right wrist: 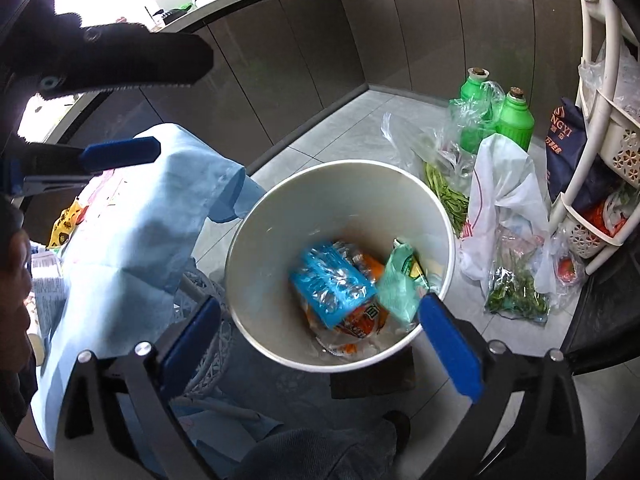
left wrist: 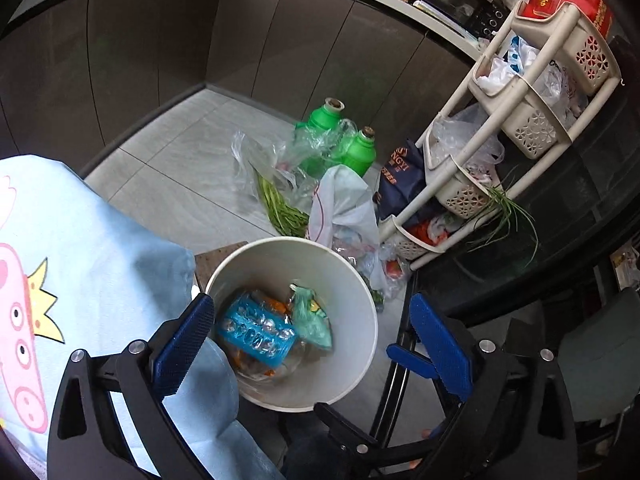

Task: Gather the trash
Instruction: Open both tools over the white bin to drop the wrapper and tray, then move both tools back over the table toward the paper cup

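Drop step, both claws over the bin.
White bin sits at 6 o'clock below me, holding the blue wrapper, then the green packet at its 3 o'clock. My right gripper and left gripper gape wide, empty. Judged next: lift away, seek more trash, perhaps the clear bags at 1 o'clock.

Left gripper: both blue-padded fingers spread wide, nothing between them, pointing steeply downward. Right gripper: fingers likewise spread wide and empty, angled steeply downward. In the right wrist view the left gripper appears at upper left, one blue pad and one dark serrated finger set well apart. Part of the person's leg shows at the lower edge.
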Demonstrator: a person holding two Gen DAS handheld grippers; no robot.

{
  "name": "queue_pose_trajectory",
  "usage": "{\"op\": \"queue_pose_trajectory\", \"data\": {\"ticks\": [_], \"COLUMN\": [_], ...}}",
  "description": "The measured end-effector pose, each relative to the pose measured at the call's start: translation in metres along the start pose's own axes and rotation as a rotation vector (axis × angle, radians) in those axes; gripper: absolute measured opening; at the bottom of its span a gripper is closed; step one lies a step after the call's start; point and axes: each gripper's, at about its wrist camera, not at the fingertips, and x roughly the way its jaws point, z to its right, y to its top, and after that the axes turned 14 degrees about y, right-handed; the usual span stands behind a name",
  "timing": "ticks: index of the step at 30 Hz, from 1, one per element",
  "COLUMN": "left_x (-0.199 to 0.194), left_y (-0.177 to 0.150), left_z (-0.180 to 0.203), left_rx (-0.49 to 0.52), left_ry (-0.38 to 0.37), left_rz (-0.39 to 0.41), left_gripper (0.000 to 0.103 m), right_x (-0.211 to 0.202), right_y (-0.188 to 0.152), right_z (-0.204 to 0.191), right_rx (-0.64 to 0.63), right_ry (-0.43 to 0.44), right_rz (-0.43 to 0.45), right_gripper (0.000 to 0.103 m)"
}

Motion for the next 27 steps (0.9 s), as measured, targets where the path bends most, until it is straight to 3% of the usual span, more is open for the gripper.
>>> {"op": "queue_pose_trajectory", "data": {"ticks": [11, 19, 27], "left_x": [-0.051, -0.116, -0.188], "left_y": [-0.004, -0.018, -0.056], "left_z": [-0.01, -0.03, -0.078], "left_rx": [-0.027, -0.059, -0.167], "left_ry": [0.031, 0.107, 0.127], "left_rz": [0.07, 0.133, 0.174], "left_gripper": [0.094, 0.094, 0.094], "right_x": [-0.03, -0.062, -0.087], "right_y": [0.007, 0.012, 0.012], "right_z": [-0.032, -0.083, -0.146], "right_rx": [-0.051, -0.134, -0.246], "right_ry": [0.006, 0.04, 0.082], "right_rz": [0.041, 0.076, 0.096], "right_gripper": [0.099, 0.099, 0.099]}}
